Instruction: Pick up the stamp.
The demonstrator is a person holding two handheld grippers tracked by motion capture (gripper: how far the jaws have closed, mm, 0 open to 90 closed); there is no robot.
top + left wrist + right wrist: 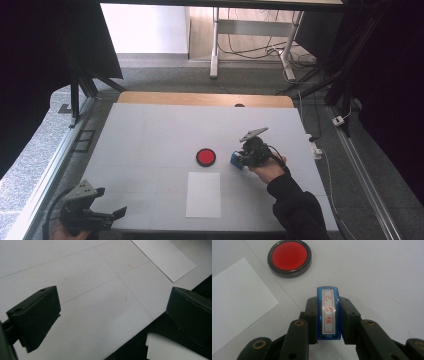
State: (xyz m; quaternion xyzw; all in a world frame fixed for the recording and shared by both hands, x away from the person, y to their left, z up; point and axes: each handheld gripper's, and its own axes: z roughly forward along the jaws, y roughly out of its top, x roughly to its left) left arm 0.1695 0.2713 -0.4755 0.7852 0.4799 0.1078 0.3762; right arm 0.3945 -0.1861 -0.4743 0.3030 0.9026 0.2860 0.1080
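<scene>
The right gripper [245, 159] is clamped on a blue stamp [329, 312] with red characters on its label, held just above the white table [150, 135] at about three o'clock from the red ink pad [205, 157]. A white paper sheet [203, 194] lies at six o'clock from the pad. At the table's near-left corner, the left gripper [112, 214] is spread wide, holding nothing.

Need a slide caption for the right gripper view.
Right gripper clamps a blue stamp above the table, near a red ink pad and white paper.
</scene>
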